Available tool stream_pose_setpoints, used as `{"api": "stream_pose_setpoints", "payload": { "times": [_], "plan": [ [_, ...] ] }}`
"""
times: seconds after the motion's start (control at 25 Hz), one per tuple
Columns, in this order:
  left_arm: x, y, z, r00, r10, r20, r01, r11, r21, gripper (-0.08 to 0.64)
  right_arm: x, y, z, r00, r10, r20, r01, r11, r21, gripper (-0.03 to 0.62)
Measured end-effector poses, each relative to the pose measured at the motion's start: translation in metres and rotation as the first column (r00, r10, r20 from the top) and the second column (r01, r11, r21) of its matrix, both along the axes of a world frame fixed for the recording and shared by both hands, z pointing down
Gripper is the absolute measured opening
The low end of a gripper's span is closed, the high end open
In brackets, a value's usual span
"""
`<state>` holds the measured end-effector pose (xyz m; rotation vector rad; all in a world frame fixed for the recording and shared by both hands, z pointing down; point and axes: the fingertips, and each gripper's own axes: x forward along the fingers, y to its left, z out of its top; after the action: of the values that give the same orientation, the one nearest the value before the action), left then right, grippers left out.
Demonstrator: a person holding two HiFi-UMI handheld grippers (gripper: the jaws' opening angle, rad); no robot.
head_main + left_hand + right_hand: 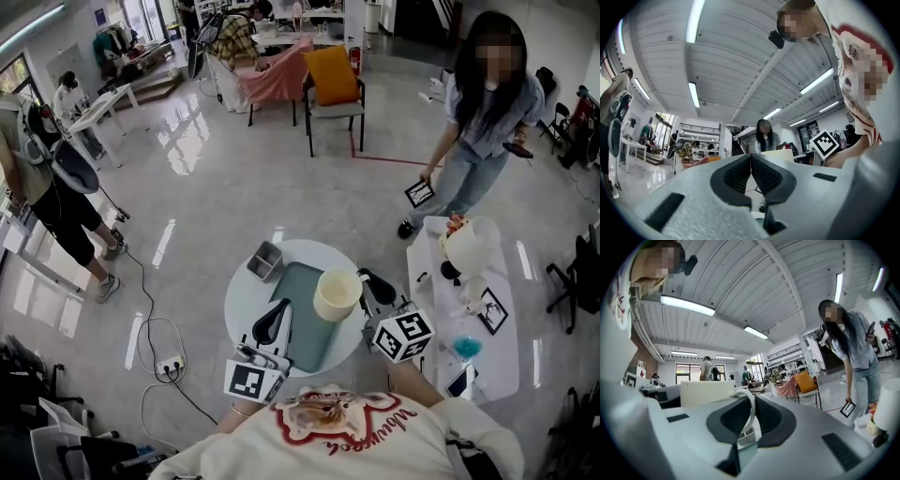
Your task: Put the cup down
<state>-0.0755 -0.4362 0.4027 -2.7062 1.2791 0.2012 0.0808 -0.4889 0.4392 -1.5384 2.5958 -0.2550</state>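
Observation:
A cream cup point(336, 293) with a handle sits over the right edge of a green mat point(305, 314) on the round white table point(246, 302). My right gripper point(367, 284) is shut on the cup's handle point(751, 414), a white loop that shows between the jaws in the right gripper view, with the cup's body point(707, 392) to the left. I cannot tell whether the cup's base touches the mat. My left gripper point(273, 323) hovers over the table's near left side, shut on nothing. In the left gripper view the left gripper point(751, 165) has its pads pressed together, and the cup point(778, 153) shows beyond.
A small metal tin point(265, 260) stands at the table's far left. To the right is a long white table point(502, 352) with a white lamp-like object point(472, 246) and small items. A person point(483, 122) stands beyond it, another person point(47, 178) at far left. Cables point(155, 352) lie on the floor.

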Motion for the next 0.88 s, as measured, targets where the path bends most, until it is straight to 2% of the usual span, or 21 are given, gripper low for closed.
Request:
{"api": "stream_pose_setpoints", "payload": {
  "times": [0.4, 0.56, 0.68, 0.88],
  "plan": [
    [-0.006, 0.005, 0.003, 1.000, 0.028, 0.004, -0.028, 1.000, -0.010, 0.015, -0.006, 0.017, -0.016, 0.999, -0.001, 0.039, 0.000, 1.000, 0.021, 0.048],
    [-0.012, 0.007, 0.007, 0.999, 0.034, 0.009, -0.034, 0.999, 0.005, 0.015, -0.008, 0.025, -0.021, 0.997, 0.008, 0.081, -0.010, 1.000, 0.028, 0.048],
    [-0.018, 0.011, 0.014, 0.999, 0.035, 0.006, -0.035, 0.999, -0.011, 0.017, -0.012, 0.032, -0.022, 0.995, 0.009, 0.103, -0.012, 0.999, 0.030, 0.048],
    [-0.017, 0.023, 0.014, 0.999, 0.049, 0.006, -0.049, 0.999, 0.005, 0.015, -0.013, 0.049, -0.034, 0.997, 0.013, 0.080, -0.020, 0.997, 0.080, 0.048]
  ]
}}
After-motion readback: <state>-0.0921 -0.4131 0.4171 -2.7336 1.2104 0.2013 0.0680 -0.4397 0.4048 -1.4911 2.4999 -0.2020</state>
